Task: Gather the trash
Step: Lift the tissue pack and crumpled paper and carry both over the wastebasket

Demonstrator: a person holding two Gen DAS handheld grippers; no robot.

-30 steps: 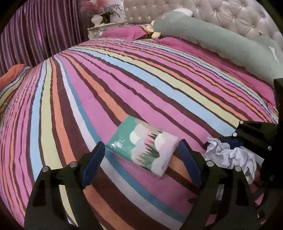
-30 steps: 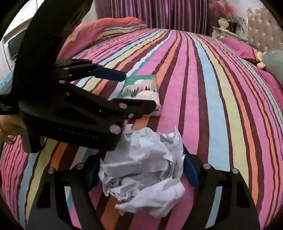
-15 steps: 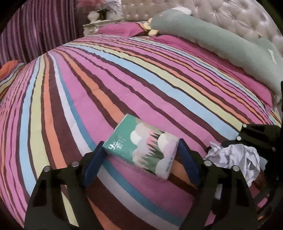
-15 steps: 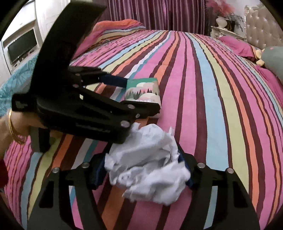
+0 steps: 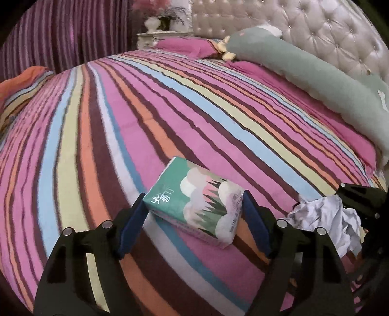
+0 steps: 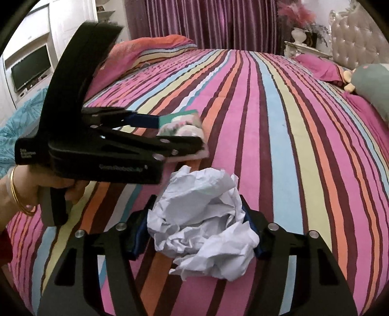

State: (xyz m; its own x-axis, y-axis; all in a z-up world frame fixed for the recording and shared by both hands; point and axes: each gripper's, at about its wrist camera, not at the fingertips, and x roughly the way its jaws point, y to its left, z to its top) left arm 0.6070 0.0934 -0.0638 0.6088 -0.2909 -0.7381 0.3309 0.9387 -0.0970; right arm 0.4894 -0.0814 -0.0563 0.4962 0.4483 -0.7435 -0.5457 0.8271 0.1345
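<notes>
A green tissue pack (image 5: pixel 194 201) with a tree and cloud print sits between the blue pads of my left gripper (image 5: pixel 194 214); the pads touch both its ends and it looks slightly raised off the striped bed cover (image 5: pixel 170 102). My right gripper (image 6: pixel 199 233) is shut on a crumpled ball of white paper (image 6: pixel 201 223), held above the cover. The paper (image 5: pixel 325 221) and the right gripper show at the right edge of the left wrist view. The left gripper (image 6: pixel 180 133) with the tissue pack (image 6: pixel 187 124) shows in the right wrist view, just left of the paper.
A long grey-green bolster (image 5: pixel 304 73) and pink pillows (image 5: pixel 187 46) lie by the tufted headboard (image 5: pixel 316 29). A folded striped quilt (image 6: pixel 150 51) sits at the far corner. Purple curtains (image 6: pixel 206 21), a bedside table with a vase (image 6: pixel 301 41) and a TV (image 6: pixel 31 68) surround the bed.
My left gripper has closed in around the tissue pack and its pads now touch it. My right gripper has lifted the crumpled paper slightly and keeps its hold.
</notes>
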